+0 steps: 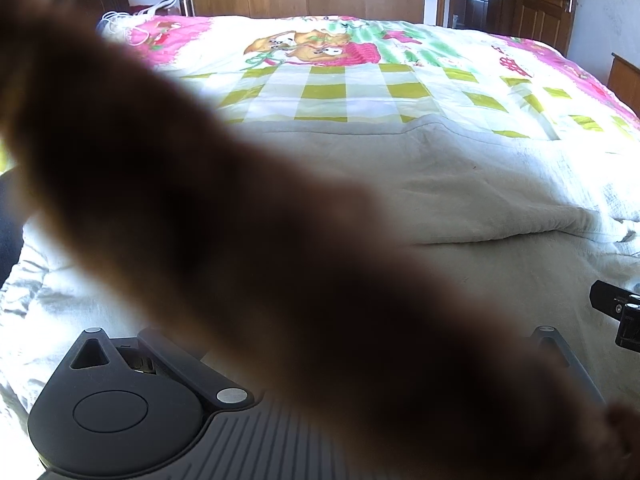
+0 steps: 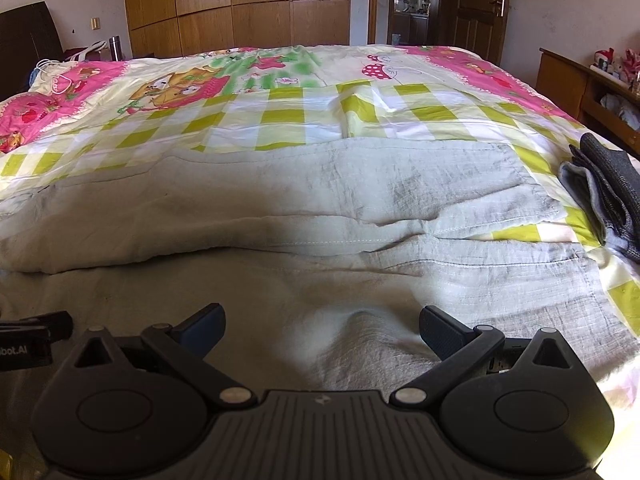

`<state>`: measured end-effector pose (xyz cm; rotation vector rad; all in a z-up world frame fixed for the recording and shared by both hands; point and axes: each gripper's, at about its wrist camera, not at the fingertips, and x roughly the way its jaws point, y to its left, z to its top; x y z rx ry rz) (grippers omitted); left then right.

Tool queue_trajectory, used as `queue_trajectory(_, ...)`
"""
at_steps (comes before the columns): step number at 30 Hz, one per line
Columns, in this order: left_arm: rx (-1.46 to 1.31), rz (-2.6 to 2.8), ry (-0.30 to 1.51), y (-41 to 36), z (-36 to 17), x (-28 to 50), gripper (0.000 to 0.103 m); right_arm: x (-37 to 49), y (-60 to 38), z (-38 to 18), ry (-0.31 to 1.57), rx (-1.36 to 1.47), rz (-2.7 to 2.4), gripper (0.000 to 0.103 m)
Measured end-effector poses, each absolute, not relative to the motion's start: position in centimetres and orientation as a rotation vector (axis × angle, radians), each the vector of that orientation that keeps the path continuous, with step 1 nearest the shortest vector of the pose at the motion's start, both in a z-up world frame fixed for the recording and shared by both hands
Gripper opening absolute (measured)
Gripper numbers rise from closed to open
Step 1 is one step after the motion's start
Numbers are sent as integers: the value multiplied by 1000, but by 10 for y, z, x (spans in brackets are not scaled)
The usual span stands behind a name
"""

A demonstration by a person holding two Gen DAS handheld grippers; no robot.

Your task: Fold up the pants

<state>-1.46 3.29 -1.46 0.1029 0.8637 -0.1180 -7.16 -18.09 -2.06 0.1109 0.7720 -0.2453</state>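
Light grey-green linen pants (image 2: 304, 200) lie spread flat across the near part of the bed, one leg beyond the other; they also show in the left wrist view (image 1: 480, 184). My right gripper (image 2: 320, 330) is open just above the near pant leg, with a small raised wrinkle (image 2: 360, 320) between its blue-padded fingers (image 2: 440, 334). The left gripper's fingertips are hidden behind a blurred hand or arm (image 1: 240, 240) close to the lens; only its base (image 1: 120, 400) shows. Part of the left gripper (image 2: 32, 340) shows at the right wrist view's left edge.
The bed has a checked yellow and pink cartoon quilt (image 2: 280, 96). A folded dark grey garment (image 2: 612, 184) lies at the bed's right edge. A wooden wardrobe (image 2: 240, 4), a door (image 2: 476, 4) and a side cabinet (image 2: 580, 80) stand beyond.
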Motion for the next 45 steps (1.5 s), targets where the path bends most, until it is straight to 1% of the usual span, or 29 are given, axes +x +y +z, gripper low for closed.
queue_trajectory(14,94,-140,864,40,-26,-29,103,-77,-182,-18,764,119,-231,103)
queue_trajectory(19,131,-140,856,38,-27,-36,103,-80,-190,-13,759,146,-234,103)
queue_trajectory(24,147,-166,889,36,-12,-40,103,-84,-199,-2,744,168,-225,103)
queue_trajectory(26,132,-182,869,34,1,-45,103,-88,-203,4,734,174,-220,103)
queue_trajectory(31,218,-211,787,14,34,-59,103,-102,-219,17,726,186,-219,103)
queue_trajectory(35,245,-245,771,5,51,-59,103,-111,-238,16,755,193,-209,103)
queue_trajectory(38,256,-260,771,1,54,-54,103,-111,-261,7,806,197,-236,103)
queue_trajectory(43,242,-305,827,9,38,-40,103,-110,-298,-21,931,229,-328,103)
queue_trajectory(45,235,-311,863,18,29,-32,103,-113,-302,-22,945,205,-346,103)
